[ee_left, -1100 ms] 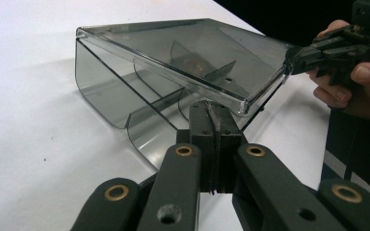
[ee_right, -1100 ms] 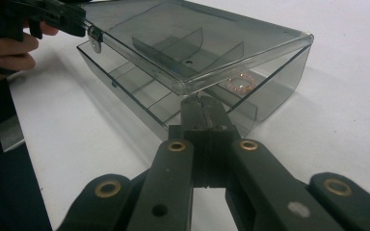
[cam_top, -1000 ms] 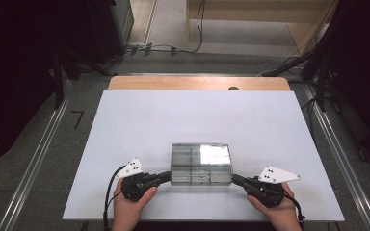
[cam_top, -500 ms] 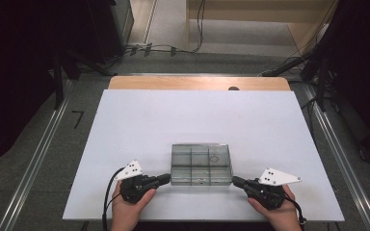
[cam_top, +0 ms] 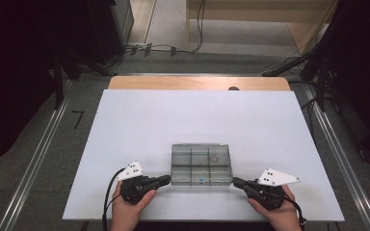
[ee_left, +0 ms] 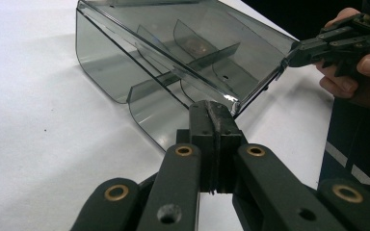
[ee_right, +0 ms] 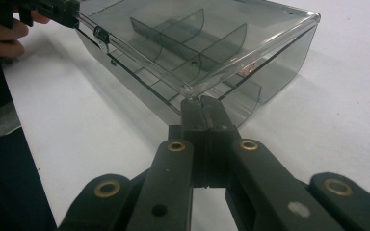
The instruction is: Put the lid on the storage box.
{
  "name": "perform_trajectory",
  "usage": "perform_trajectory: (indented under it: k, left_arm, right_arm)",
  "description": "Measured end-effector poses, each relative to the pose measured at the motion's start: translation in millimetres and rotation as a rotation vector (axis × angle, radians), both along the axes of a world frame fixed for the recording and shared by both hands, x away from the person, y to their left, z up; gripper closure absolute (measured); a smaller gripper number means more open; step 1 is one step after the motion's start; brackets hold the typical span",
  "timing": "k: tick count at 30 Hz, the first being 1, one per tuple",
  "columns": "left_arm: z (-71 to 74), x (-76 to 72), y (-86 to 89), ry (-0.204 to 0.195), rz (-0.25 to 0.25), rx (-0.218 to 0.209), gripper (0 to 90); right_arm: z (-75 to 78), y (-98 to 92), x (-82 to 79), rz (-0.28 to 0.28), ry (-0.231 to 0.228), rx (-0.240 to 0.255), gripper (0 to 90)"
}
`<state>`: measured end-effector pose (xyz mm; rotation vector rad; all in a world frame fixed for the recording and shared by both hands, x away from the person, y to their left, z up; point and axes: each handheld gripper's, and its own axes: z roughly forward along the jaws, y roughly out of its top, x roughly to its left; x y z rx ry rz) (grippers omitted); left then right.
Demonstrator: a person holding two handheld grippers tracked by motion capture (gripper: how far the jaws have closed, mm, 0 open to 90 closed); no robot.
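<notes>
Smoky compartment box point(cam_top: 201, 163) — left claw point(cam_top: 166, 180) and right claw point(cam_top: 236, 182) both clenched, tips against its near corners.

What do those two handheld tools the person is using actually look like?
Both the left gripper and the right gripper are black, each ending in two flat black jaws hinged on linkage bars with brass-coloured rivets. A pale three-cornered plate with small dark dots sits on top of each. A black cable loops away from the left one. The forearms are bare, with no sleeves visible.

You have a smoky grey see-through box point(cam_top: 201, 164) on a white table point(cam_top: 173, 120); your black grippers carry white, maybe pale grey, plates point(cam_top: 131, 170).
</notes>
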<state>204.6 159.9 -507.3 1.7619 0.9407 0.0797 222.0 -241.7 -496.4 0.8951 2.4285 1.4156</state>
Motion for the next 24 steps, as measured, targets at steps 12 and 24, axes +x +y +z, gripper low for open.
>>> perform_trajectory:
  k: [12,24]
  left_arm:
    - [-1.3,0.6,-0.7,0.01,0.0,0.018,89.1]
    - [-2.3,1.1,-1.5,0.019,-0.001,0.033,89.1]
  right_arm:
    - [-2.8,-1.1,1.5,0.004,0.014,-0.007,87.1]
    - [-4.2,-0.8,1.9,0.002,0.01,-0.028,87.0]
